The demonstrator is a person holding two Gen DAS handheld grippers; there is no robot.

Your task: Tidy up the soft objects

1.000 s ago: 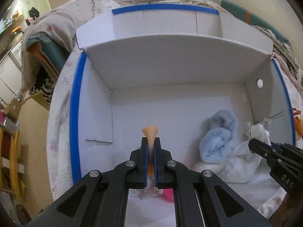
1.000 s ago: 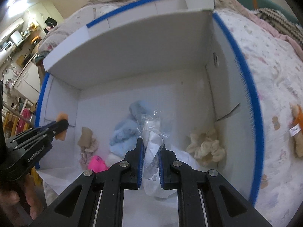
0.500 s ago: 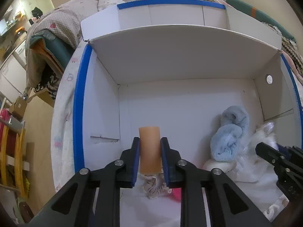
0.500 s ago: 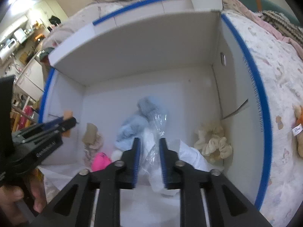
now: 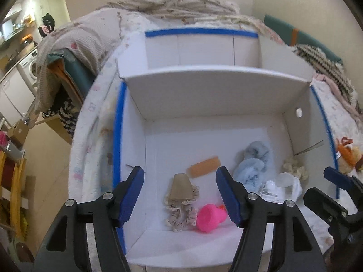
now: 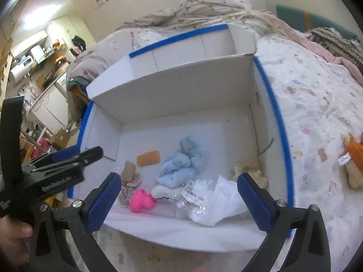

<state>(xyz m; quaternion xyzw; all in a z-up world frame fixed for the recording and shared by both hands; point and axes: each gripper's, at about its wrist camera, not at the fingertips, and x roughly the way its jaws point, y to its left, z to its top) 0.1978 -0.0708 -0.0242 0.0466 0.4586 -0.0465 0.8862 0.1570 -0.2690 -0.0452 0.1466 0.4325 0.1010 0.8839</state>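
Observation:
A white cardboard box (image 5: 215, 83) with blue-taped rims (image 6: 281, 122) lies open on the bed. Inside lie an orange sponge (image 5: 205, 167) (image 6: 148, 158), a light blue towel (image 5: 253, 165) (image 6: 183, 164), a beige scrunchie (image 5: 181, 200), a pink toy (image 5: 209, 217) (image 6: 141, 201), a clear plastic bag with a white item (image 6: 211, 200) (image 5: 280, 189) and a cream scrunchie (image 5: 295, 168). My left gripper (image 5: 180, 195) is open and empty above the box's near left part. My right gripper (image 6: 178, 199) is open and empty above the plastic bag.
The box sits on a patterned white quilt (image 6: 317, 104). A plush toy in orange (image 6: 354, 158) lies on the quilt to the right. Piled blankets (image 5: 181, 6) are behind the box. The bed's edge and a cluttered room (image 5: 20, 90) are at the left.
Both grippers opened and pulled back. The left let go of the orange sponge, which now lies on the box floor. The right let go of the plastic bag, now lying in the box.

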